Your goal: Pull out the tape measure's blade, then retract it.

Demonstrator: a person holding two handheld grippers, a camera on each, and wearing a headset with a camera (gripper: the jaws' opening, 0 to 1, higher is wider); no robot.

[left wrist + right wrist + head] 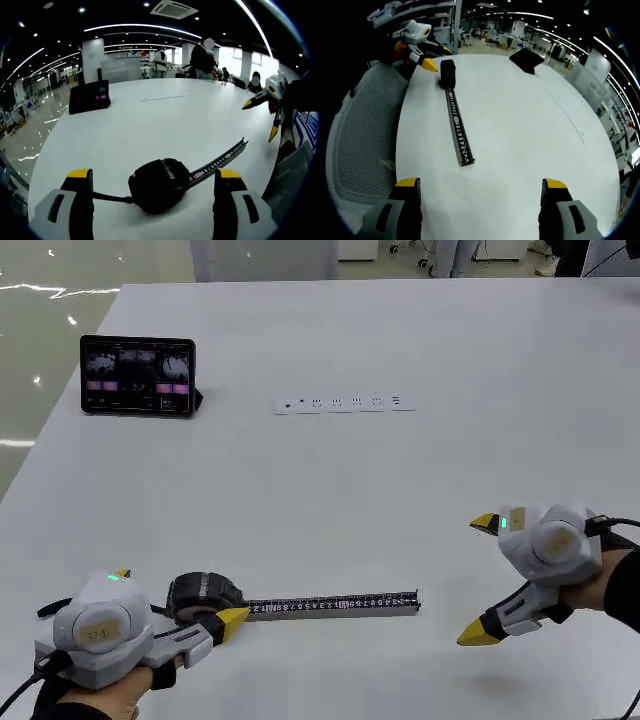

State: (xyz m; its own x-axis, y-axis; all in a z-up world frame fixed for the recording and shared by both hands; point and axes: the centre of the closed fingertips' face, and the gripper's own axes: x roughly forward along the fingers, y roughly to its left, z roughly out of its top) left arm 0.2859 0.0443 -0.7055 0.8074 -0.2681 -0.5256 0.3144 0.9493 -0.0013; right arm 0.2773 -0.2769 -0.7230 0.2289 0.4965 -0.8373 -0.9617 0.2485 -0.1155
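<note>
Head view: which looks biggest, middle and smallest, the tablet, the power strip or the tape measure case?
Largest: black rectangular tablet.
Then: long white power strip and round black tape measure case look about alike. The case is nearer the camera, so I won't rank them.

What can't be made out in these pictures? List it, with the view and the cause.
- Tape measure case: head view, near side hidden behind a finger of the left gripper.
- Blade numerals: head view, too small to read.
- Tablet screen: head view, too small and blurred to read.
- Power strip sockets: left gripper view, just a thin pale strip, too small.
</note>
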